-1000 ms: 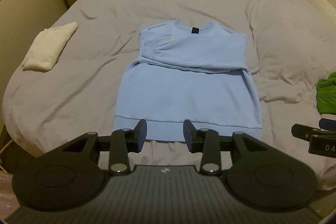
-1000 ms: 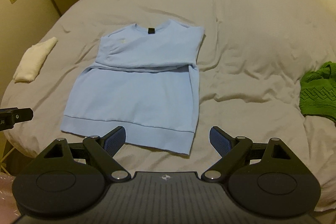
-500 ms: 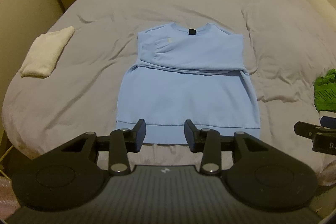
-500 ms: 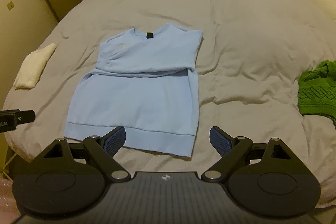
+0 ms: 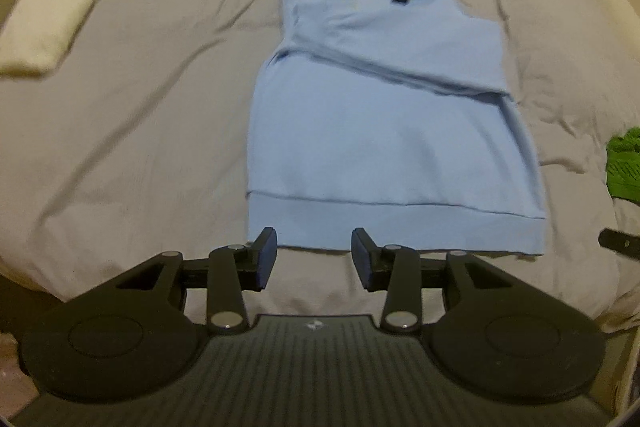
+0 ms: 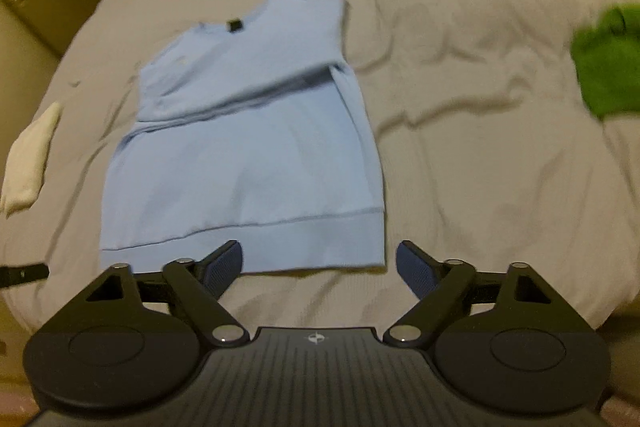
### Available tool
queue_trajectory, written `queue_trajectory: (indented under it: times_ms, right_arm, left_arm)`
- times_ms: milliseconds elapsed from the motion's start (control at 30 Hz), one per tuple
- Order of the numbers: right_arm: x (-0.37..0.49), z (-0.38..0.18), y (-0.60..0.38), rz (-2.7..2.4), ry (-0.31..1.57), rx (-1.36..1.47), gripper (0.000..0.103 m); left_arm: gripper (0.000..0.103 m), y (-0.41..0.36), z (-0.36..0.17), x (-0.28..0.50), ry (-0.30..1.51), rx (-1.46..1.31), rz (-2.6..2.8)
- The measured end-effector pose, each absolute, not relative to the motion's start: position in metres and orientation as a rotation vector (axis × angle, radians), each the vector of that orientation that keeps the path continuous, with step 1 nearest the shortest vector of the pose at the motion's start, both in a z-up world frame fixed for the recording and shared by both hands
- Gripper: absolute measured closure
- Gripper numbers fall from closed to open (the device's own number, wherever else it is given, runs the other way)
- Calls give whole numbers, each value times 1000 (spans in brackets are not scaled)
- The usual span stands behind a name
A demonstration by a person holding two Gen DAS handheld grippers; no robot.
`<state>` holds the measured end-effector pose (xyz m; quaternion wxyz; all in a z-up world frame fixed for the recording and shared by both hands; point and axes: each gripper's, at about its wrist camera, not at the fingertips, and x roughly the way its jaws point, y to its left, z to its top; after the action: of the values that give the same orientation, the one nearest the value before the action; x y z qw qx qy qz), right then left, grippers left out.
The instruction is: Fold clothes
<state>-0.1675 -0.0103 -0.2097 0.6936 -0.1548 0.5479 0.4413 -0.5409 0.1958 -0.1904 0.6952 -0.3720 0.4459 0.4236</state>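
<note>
A light blue sweatshirt (image 5: 384, 131) lies flat on the grey bed (image 5: 140, 131), sleeves folded across its chest, hem toward me. It also shows in the right wrist view (image 6: 248, 147). My left gripper (image 5: 314, 259) is open and empty, just short of the hem near its left corner. My right gripper (image 6: 319, 265) is open wider and empty, just short of the hem near its right corner. A tip of the right gripper shows at the right edge of the left wrist view (image 5: 618, 247).
A folded white cloth (image 5: 52, 23) lies at the bed's left side. A green knitted garment (image 6: 608, 63) lies at the right. Cupboards and a wall stand beyond the bed. The bed's near edge is just under both grippers.
Both grippers have moved forward and down toward the sweatshirt's hem, and the views have tilted. The jaws have kept their openings. The sweatshirt has not moved.
</note>
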Motion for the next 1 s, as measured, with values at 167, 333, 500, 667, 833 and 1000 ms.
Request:
queue_trajectory:
  times_ms: [167,333,500,667,833,1000]
  right_arm:
    - [-148,-251,-10,962,1298,-306,23]
    - [-107,-301,-3,1010,1349,-190,25]
    - [-71,-355,-2,1058,1408,-53,29]
    - [-62,-385,-8,1192,1427,112,31]
    - [-66,-402,-9,1331,1423,213,36]
    - [-69,-406,-13,1406,1371,222,47]
  left_arm:
    - [67,224,-231,-565,962,-929,940]
    - [60,246,-280,-573,855,-983,964]
    - [58,261,-328,-583,760,-1044,969]
    - [53,267,-353,-591,620,-1040,830]
    - [54,270,-368,-601,517,-1011,674]
    - [56,268,-380,-620,406,-1006,559]
